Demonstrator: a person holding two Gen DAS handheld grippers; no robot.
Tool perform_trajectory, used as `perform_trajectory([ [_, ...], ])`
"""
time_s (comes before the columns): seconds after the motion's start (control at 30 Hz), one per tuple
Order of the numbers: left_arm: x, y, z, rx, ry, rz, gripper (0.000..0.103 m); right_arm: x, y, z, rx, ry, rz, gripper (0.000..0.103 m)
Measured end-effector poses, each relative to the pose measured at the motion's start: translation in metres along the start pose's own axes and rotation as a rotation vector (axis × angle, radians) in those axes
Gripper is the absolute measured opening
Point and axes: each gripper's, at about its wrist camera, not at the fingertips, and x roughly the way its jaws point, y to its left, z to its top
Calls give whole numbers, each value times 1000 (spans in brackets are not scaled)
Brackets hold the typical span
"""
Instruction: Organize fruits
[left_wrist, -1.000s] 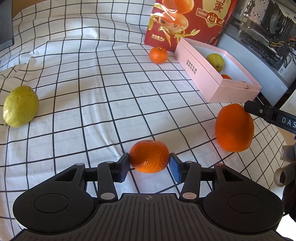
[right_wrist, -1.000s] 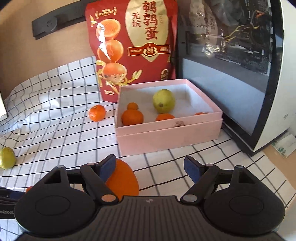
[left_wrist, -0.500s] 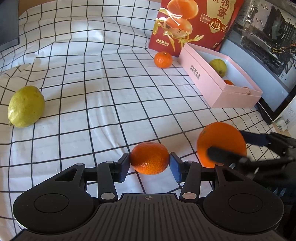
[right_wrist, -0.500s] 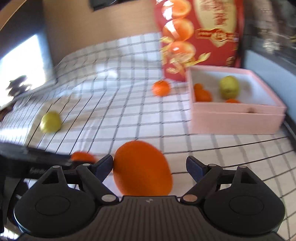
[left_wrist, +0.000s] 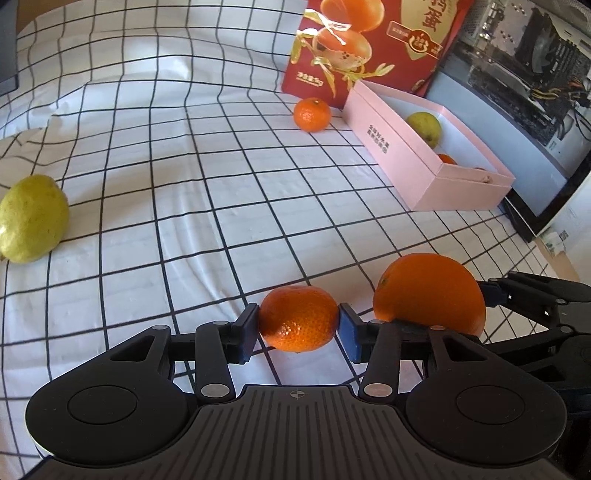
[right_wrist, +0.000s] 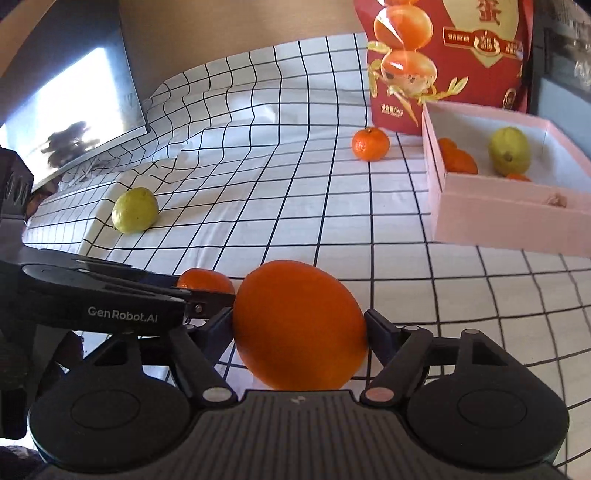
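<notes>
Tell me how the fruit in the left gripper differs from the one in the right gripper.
The mandarin is small and squat; the big orange is much larger and oval. The mandarin's skin looks pebbly and glossy, the big orange's smoother and duller. Both are orange, and each sits between the pads of its gripper: left gripper, right gripper.

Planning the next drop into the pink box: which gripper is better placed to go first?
Probably right. The right gripper has closed on the big orange and sits nearer the box. The left gripper holds a mandarin farther away.
</notes>
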Motion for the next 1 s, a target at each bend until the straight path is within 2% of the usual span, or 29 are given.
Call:
perform_trajectory([
  [0.13,-5,8,-2,19,-11,80,51,0,4,-2,-23,3,-5,76],
  [0.23,-8,19,-1,-30,-5,82,51,1,8,-3,-42,1,-14,76],
  [0.4,-8,18,-2,-18,3,95,51,8,14,-5,-59,37,-12,76],
  [0.57,-3,14,4,4,30,97,51,16,24,-10,-108,61,-32,82],
  [0.77,-1,23,10,-61,43,66,50,19,28,-13,-145,56,-47,89],
  [0.93,-2,22,7,-36,33,63,51,23,34,-17,-177,60,-58,103],
  [1.0,-2,19,7,-27,30,77,51,25,38,-17,-194,70,-79,103],
])
